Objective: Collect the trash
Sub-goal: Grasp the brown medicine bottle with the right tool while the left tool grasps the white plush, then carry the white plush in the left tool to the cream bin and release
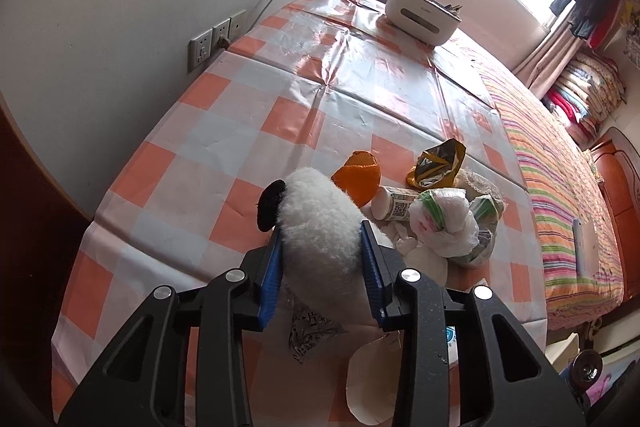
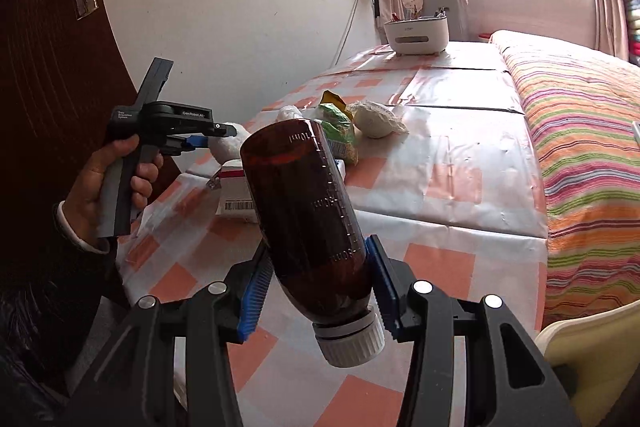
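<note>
On the table (image 1: 280, 75), the trash pile (image 1: 440, 211) lies near its bedside edge, the caddy (image 1: 420, 13) far behind.

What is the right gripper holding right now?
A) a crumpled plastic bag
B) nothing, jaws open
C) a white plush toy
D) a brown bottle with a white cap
D: in the right wrist view, the right gripper has its blue pads pressed on both sides of the brown bottle, white cap pointing toward the camera; the white plush toy is in the left gripper instead.
</note>
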`<state>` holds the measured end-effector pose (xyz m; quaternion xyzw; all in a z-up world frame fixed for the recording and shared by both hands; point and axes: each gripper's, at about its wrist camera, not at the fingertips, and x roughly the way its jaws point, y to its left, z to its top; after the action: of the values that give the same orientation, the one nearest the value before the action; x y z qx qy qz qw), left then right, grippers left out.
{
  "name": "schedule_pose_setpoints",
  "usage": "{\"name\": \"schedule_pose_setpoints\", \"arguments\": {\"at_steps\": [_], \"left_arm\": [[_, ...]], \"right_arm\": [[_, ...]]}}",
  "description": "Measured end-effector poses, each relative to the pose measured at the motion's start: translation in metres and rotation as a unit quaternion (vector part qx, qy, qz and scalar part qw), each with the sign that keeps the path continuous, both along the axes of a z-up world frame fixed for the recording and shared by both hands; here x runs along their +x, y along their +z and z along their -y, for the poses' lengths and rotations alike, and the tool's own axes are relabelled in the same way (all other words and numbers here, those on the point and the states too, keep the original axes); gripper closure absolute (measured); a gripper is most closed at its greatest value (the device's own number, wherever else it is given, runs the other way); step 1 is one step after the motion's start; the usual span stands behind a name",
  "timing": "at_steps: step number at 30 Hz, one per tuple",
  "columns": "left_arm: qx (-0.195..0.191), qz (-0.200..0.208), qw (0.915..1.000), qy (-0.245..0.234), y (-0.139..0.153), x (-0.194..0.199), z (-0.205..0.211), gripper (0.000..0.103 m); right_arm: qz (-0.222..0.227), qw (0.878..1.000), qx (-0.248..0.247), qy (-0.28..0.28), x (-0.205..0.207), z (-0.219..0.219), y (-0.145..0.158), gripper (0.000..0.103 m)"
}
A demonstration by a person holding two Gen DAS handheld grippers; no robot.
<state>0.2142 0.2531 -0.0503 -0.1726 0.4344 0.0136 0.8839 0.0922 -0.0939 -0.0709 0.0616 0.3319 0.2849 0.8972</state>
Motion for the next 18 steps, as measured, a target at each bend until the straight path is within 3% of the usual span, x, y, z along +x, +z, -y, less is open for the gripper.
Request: {"name": "schedule_pose_setpoints", "arguments": {"at_steps": [7,18], "left_arm": [[0.034,0.064,0.9974,-0.001,0.031,-0.032,0.014,0.07],[0.051,0.128,0.9872,-0.081,0.056,-0.081,0.081,0.069]], "right_arm": [[0.023,0.997,-0.022,-0.065,-0.003,0.012,-0.003,0.058],[0.054,0.989,-0.039,-0.132,-0.018,0.038,0.003,0.058]]}}
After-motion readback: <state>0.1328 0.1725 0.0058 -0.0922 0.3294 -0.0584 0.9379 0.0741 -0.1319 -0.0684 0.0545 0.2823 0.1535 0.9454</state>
